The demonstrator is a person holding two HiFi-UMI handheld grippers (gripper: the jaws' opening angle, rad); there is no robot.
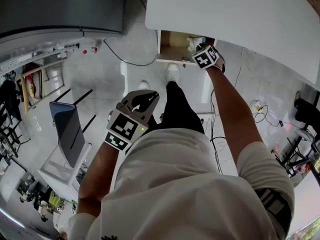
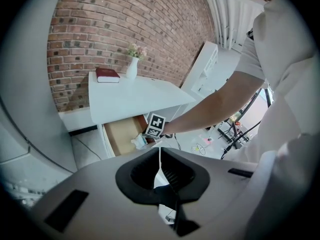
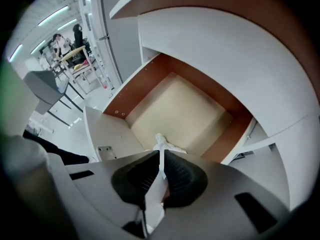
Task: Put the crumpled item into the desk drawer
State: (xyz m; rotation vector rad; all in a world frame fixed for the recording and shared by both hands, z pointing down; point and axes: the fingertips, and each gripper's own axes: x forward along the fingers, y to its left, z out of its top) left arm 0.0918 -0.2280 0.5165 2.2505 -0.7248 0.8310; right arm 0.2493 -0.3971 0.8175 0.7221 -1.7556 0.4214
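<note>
The crumpled white item (image 1: 194,44) hangs over the open desk drawer (image 1: 170,51), and my right gripper (image 1: 199,50) is shut on it. In the right gripper view the white item (image 3: 161,143) sticks out past the right gripper (image 3: 161,153), above the drawer's pale floor (image 3: 180,109). From the left gripper view, the drawer (image 2: 119,134), the item (image 2: 138,141) and the right gripper (image 2: 146,138) show under the desk. My left gripper (image 1: 150,98) is held back near my waist, away from the drawer. Its jaws (image 2: 160,151) meet at the tips with nothing between them.
The white desk top (image 1: 240,14) overhangs the drawer. A red book (image 2: 107,75) and a white vase (image 2: 132,66) stand on it by a brick wall. My shoe (image 1: 172,73) is in front of the drawer. Cables (image 1: 260,106) lie right; a chair (image 1: 67,129) stands left.
</note>
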